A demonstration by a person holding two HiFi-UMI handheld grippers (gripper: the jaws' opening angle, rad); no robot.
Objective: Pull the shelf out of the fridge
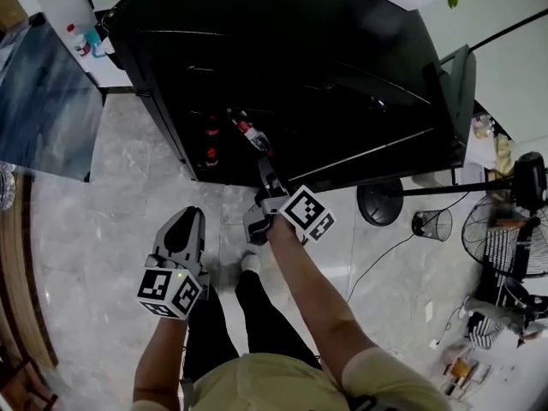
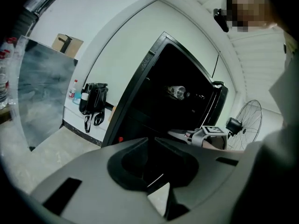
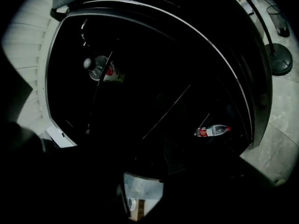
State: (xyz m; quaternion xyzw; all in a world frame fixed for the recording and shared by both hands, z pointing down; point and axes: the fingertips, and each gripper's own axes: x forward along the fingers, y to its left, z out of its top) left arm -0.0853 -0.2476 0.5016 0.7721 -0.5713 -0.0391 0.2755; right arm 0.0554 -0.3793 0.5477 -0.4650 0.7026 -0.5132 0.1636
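A: As the head view looks steeply down, what comes nearest?

B: The left gripper (image 1: 187, 218), at 7 o'clock. It is smooth, matte grey plastic, broad at the base and tapering to a blunt point. Its two jaws are pressed together with nothing between them. It hangs above the floor, apart from everything else.

A: And the floor?

B: The floor tiles (image 1: 103, 229) are polished, grey-white with marble veining.

A: The other tool?

B: The right gripper (image 1: 265, 168) sits near centre, slim and dark, pointing to 12 o'clock at the fridge's lower opening. Its own view is almost black around the jaws. I cannot tell whether they are apart or together, nor whether the tip touches anything.

A: The fridge itself?

B: The fridge (image 1: 300, 67) fills 12 o'clock as a boxy, glossy black cabinet. Its door (image 1: 460, 88) stands open at 2 o'clock. A red-capped bottle (image 1: 248, 131) of clear plastic lies just beyond the right gripper's tip.

A: Where is the shelf?

B: Inside the fridge, not drawn out. In the right gripper view the shelf (image 3: 166, 112) shows only as a thin, straight, pale edge slanting across the dark interior near centre. Its surface is too dark to judge the material. A pale-capped bottle (image 3: 100, 69) lies at 10 o'clock from it.

A: Farther out?

B: Toward 3 o'clock in the head view there is a flat, round black stand base (image 1: 383, 202). Beyond it are a wire-mesh basket (image 1: 432, 223) and a fan (image 1: 505, 238) with a round wire guard.
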